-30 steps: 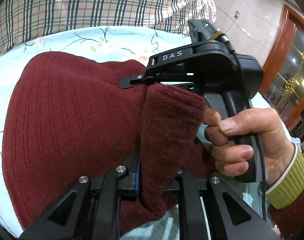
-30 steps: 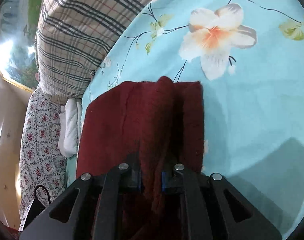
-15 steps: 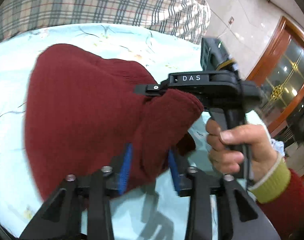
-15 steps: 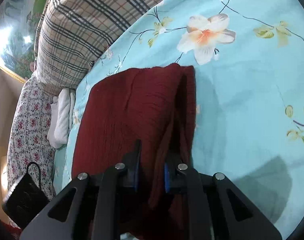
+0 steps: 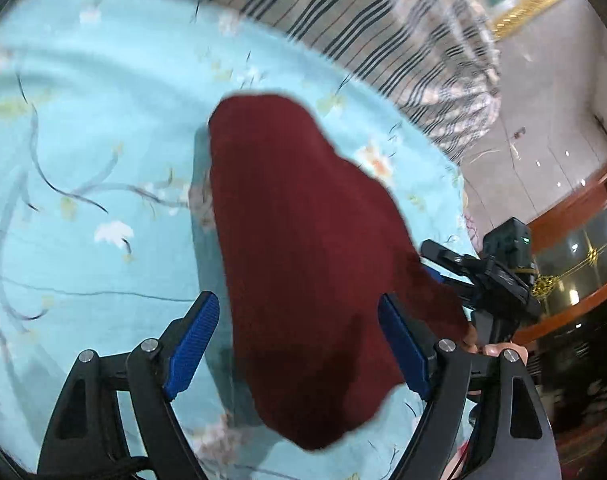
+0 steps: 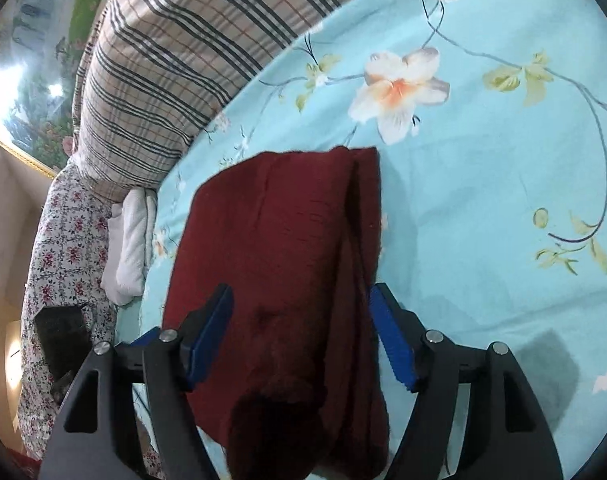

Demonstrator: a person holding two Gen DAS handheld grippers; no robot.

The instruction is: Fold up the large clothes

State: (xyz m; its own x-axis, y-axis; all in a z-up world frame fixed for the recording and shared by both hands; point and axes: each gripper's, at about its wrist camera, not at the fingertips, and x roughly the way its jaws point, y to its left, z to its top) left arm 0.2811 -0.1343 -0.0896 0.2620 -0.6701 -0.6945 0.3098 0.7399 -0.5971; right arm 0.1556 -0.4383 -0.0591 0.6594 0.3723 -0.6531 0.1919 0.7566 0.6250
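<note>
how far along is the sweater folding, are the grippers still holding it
Done: the dark red sweater lies doubled into a narrow bundle on the floral sheet, one folded layer stacked along its right edge. In hand: nothing; the left gripper and right gripper are both open, blue pads apart either side of the cloth, having let go within the last second. Left: perhaps a final tidy or another fold; the near end looks lumpy.

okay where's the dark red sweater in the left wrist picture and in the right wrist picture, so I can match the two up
Left wrist view: the dark red sweater runs from upper centre to the bottom, between the spread blue pads of the left hand-held gripper.
Right wrist view: the sweater fills the lower centre, between the spread pads of the right hand-held gripper.
Shared landmark: the plaid pillow, beyond the sweater on the light blue floral sheet.
</note>
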